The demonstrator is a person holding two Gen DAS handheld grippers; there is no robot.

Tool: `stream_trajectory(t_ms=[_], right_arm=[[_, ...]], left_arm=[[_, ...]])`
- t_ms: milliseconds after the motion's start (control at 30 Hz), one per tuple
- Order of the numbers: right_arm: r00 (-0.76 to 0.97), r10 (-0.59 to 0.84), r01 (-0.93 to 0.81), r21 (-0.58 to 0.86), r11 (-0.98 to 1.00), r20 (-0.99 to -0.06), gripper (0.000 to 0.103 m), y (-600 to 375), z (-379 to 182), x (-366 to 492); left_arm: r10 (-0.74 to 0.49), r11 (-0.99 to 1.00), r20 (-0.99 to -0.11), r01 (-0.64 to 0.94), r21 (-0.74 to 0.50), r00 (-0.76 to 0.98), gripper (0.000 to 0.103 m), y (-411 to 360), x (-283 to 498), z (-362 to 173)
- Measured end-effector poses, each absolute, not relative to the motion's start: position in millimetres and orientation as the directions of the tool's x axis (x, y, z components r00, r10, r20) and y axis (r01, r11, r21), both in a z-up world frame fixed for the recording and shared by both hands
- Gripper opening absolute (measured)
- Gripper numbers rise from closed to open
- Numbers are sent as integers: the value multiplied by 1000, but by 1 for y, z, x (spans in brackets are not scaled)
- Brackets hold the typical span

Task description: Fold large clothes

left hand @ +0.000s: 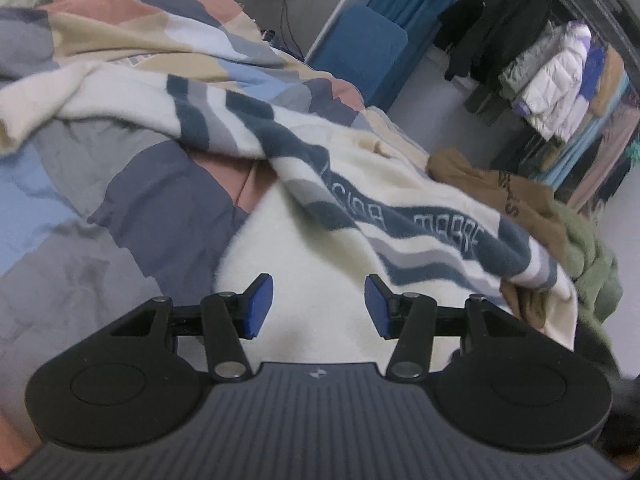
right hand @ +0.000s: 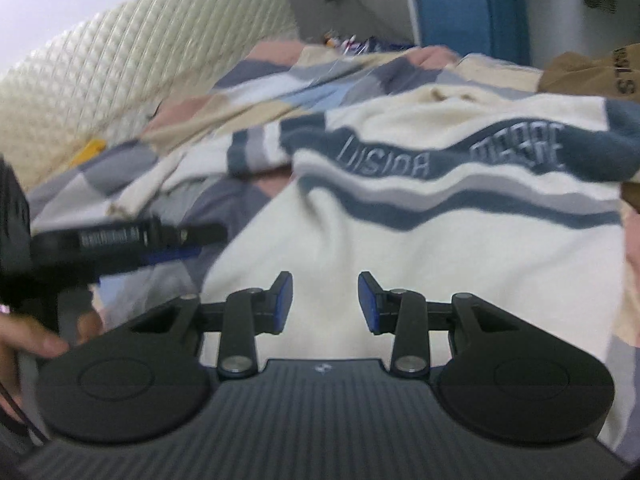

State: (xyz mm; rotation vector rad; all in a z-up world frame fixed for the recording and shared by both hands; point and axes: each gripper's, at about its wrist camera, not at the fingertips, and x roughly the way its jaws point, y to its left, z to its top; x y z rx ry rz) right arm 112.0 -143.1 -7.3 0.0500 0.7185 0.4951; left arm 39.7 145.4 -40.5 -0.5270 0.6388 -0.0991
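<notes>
Left wrist view: left gripper point(left hand: 319, 306) hangs with jaws fairly wide and nothing between them, over the plain lower body of the cream knitted sweater with wavy blue and grey stripes point(left hand: 320, 248). The sweater lies spread on the patchwork-quilted bed point(left hand: 132, 200); one sleeve trails far left, and a brown garment point(left hand: 500, 188) and olive green one point(left hand: 588, 256) are heaped at its right edge.

Right wrist view: right gripper point(right hand: 325, 302) has jaws narrower but apart, empty, above the same sweater's hem area point(right hand: 440, 264). A hand point(right hand: 28, 344) at near left carries the other tool.

Step looks like an approach before a fold, no grasp yet. Next move calls for lowering onto the hem edge and pinching fabric on both sides.
</notes>
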Motion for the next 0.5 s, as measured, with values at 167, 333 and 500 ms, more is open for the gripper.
stream_trajectory(t_ms=[167, 333, 500], right_arm=[[584, 492, -444, 253, 860, -646, 48, -136, -26, 116], [549, 506, -485, 240, 841, -665, 72, -126, -40, 115], [518, 492, -548, 169, 819, -700, 70, -112, -53, 111]], left_arm=[[-231, 848, -538, -103, -519, 810, 57, 154, 46, -45], [-216, 837, -544, -133, -531, 811, 57, 161, 51, -51], [-217, 814, -544, -157, -559, 811, 57, 167, 52, -57]])
